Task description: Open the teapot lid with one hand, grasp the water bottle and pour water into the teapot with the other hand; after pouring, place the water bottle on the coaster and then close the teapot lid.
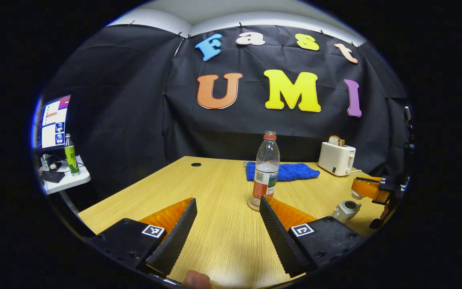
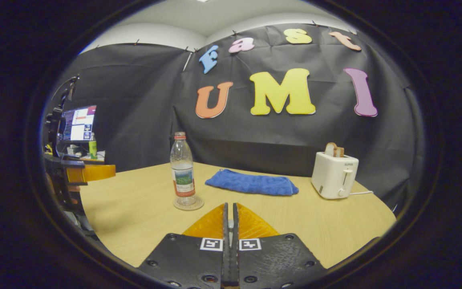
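Bottle [image 1: 266,168] upright on a round coaster [image 1: 252,203], mid-table. Clear plastic, red cap on, red-green-white label round the lower half, water up to roughly the label's top. In the right gripper view the same bottle [image 2: 183,170] stands on the coaster [image 2: 189,204], which looks glassy and see-through.

Teapot [image 1: 346,210] small, white, glossy, near the table's right edge in the left gripper view. Its top shows a dark round opening; lid not made out. Spout or handle stub points right; far side cut off by the view's edge.

Left gripper [image 1: 227,204]: jaws wide apart, holding nothing, ribbed inner faces, square markers on the bodies. It hovers over bare table, with the bottle just beyond the right finger. A fingertip [image 1: 197,279] shows at the bottom edge.

Right gripper [image 2: 229,212]: fingers pressed together, only a thin slit between; nothing seen in it. In the left gripper view it [image 1: 365,186] hangs above the teapot, partly cropped.

Table [image 1: 215,241] pale wood grain, rounded edge, cable hole at back. Blue towel [image 2: 252,183] folded, fuzzy, behind the bottle. White toaster [image 2: 334,174] with bread up, cord trailing right. Monitor [image 2: 78,123] and a green bottle [image 1: 71,155] on a side shelf, small and blurred.
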Action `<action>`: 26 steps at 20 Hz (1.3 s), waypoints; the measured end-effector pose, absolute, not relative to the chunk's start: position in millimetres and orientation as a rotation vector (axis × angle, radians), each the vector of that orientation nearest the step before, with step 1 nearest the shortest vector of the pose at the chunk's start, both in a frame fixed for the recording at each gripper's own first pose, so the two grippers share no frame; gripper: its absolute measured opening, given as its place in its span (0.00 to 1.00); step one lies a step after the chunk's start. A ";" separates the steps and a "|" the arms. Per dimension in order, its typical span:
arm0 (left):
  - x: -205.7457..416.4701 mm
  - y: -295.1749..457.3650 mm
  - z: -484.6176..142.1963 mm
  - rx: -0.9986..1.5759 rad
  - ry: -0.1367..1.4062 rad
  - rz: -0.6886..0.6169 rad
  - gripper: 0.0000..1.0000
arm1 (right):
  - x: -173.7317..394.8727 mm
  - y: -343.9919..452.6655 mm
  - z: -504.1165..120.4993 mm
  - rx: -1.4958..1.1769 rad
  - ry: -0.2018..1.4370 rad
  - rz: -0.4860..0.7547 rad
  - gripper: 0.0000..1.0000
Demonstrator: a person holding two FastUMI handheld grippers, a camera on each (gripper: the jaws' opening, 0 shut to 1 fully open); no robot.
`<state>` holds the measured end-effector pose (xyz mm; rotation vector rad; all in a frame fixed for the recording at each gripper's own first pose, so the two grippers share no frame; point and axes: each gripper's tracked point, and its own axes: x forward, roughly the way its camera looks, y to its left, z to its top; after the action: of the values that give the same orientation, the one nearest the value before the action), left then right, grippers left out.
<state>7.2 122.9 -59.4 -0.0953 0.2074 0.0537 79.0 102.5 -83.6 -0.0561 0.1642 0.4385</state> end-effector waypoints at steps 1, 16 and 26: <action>5.7 121.4 -58.1 -0.097 0.199 0.050 0.98 | 78.9 103.4 -87.8 -0.057 0.167 0.441 0.00; 4.6 110.8 -51.3 -0.078 0.180 0.010 0.98 | 82.0 101.6 -111.7 -0.058 0.187 0.438 0.01; 4.5 88.0 -29.4 -0.064 0.135 -0.016 0.98 | 72.0 91.3 -85.7 -0.035 0.138 0.409 0.31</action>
<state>4.5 88.0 -29.4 -0.0645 0.1353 -0.0159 72.0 91.3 -85.7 -0.0348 0.1378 0.4092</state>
